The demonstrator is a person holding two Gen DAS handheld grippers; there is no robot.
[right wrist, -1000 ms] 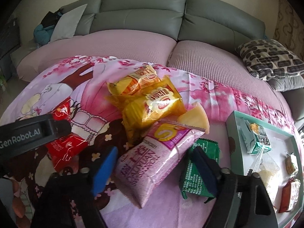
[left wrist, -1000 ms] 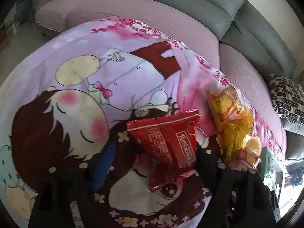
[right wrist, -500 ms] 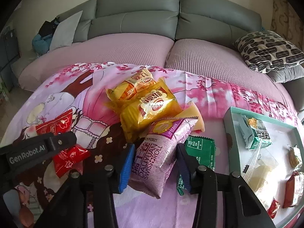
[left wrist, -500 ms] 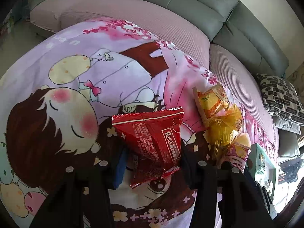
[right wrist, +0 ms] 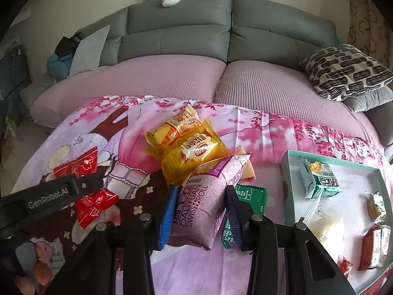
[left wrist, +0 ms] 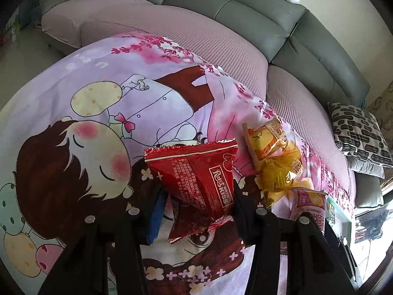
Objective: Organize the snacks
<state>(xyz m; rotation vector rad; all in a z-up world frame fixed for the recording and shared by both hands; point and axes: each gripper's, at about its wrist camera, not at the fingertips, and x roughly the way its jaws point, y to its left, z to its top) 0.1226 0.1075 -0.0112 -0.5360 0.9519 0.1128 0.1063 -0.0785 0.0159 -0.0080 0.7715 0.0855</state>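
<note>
The left gripper [left wrist: 196,204] is clamped on the red snack packet [left wrist: 199,179], apparently lifted off the printed blanket [left wrist: 73,93]. The right gripper [right wrist: 201,211] jaws are closing on the purple Swiss roll packet [right wrist: 206,196], beside the teal tray [right wrist: 287,172].

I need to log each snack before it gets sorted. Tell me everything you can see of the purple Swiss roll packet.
The purple Swiss roll packet is a puffy, sealed pillow bag of matte lilac film with crimped ends, printed "DALIYUAN SWISS ROLL", with a yellow and purple panel near its far end. It lies lengthwise between the right tongs, whose jaws are closing, both blue pads against its sides. Its far end leans on the yellow snack packet; a green packet lies beside it.
</note>
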